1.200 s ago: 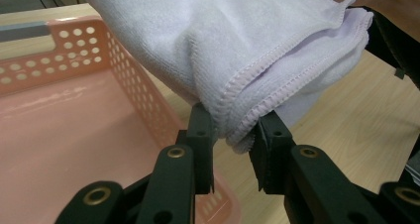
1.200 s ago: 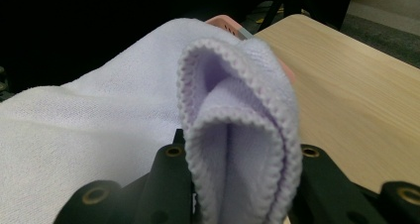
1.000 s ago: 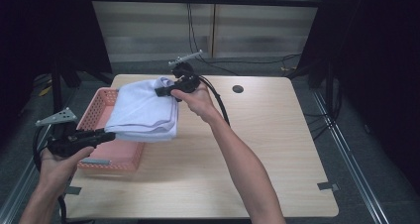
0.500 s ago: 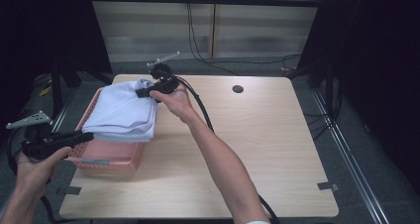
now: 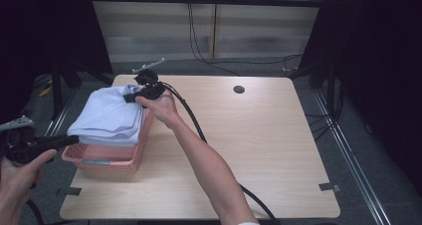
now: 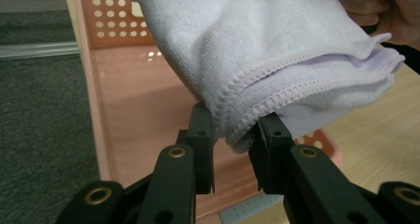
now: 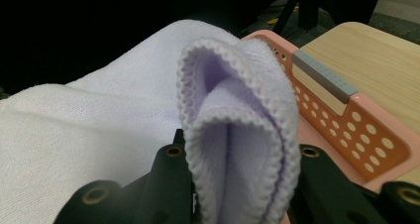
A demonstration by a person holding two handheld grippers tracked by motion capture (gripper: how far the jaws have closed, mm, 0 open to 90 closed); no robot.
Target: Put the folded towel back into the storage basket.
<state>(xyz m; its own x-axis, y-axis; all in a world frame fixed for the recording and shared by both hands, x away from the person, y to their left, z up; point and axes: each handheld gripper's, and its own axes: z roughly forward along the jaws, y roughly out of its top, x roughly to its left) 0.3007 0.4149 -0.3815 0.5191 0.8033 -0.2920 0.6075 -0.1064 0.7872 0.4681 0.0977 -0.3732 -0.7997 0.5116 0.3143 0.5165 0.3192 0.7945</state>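
Note:
A folded lavender towel (image 5: 109, 115) hangs between my two grippers, just above a pink perforated basket (image 5: 107, 163) at the table's left edge. My left gripper (image 5: 74, 139) comes in from the lower left and is shut on the towel's near corner. In the left gripper view its jaws (image 6: 233, 135) pinch the stitched hem of the towel (image 6: 277, 50) over the basket floor (image 6: 133, 100). My right gripper (image 5: 130, 96) is shut on the far right corner. In the right gripper view the folded layers of the towel (image 7: 99, 120) bulge out between its jaws (image 7: 237, 184), beside the basket wall (image 7: 356, 130).
The wooden table (image 5: 259, 145) stretches open to the right of the basket, with a small round hole (image 5: 239, 89) near its far edge. The right gripper's black cable (image 5: 194, 125) trails along the forearm. Dark floor and frame rails surround the table.
Both hands have carried the towel to the left and slightly down, from over the basket's right side to squarely above the basket. Both grips have held.

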